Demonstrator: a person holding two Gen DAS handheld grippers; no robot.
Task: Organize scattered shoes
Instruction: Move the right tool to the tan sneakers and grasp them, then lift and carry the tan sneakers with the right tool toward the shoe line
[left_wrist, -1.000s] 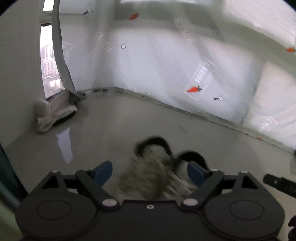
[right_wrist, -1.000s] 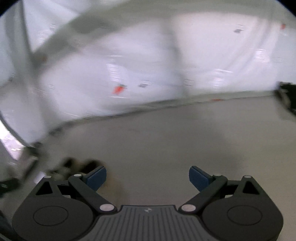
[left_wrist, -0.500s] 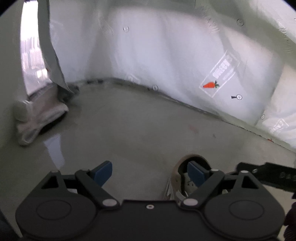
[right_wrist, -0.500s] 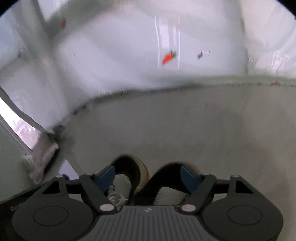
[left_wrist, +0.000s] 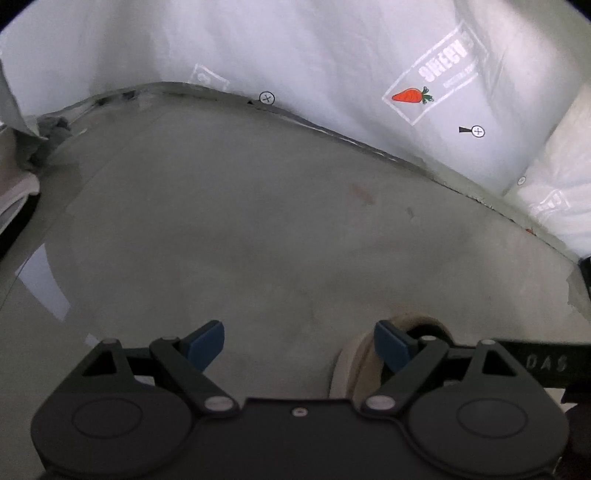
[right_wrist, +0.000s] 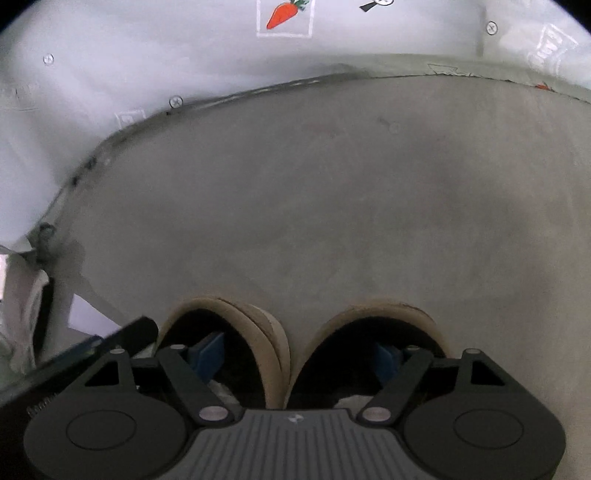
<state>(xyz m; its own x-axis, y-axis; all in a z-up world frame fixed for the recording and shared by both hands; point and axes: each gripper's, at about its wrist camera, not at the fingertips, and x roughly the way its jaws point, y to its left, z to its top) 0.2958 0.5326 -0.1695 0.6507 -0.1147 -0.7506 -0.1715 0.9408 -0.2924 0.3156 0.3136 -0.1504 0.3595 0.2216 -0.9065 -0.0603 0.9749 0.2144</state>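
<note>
Tan shoes (right_wrist: 280, 347) now paired, nearer right claw (right_wrist: 295, 354)

Floor (right_wrist: 332, 206): smooth grey concrete, faint sheen. Wall sheeting (left_wrist: 314, 55): glossy white plastic. 2 shoes (right_wrist: 258, 332): tan matt suede-like collars. Tongs (right_wrist: 295, 356): matt black plastic.

An unfinished or under-renovation room. A bare grey concrete floor (left_wrist: 258, 229) fills the middle of both frames; white protective plastic sheeting (left_wrist: 314, 48), printed with an orange carrot logo (left_wrist: 408, 96), covers the walls across the top.
</note>
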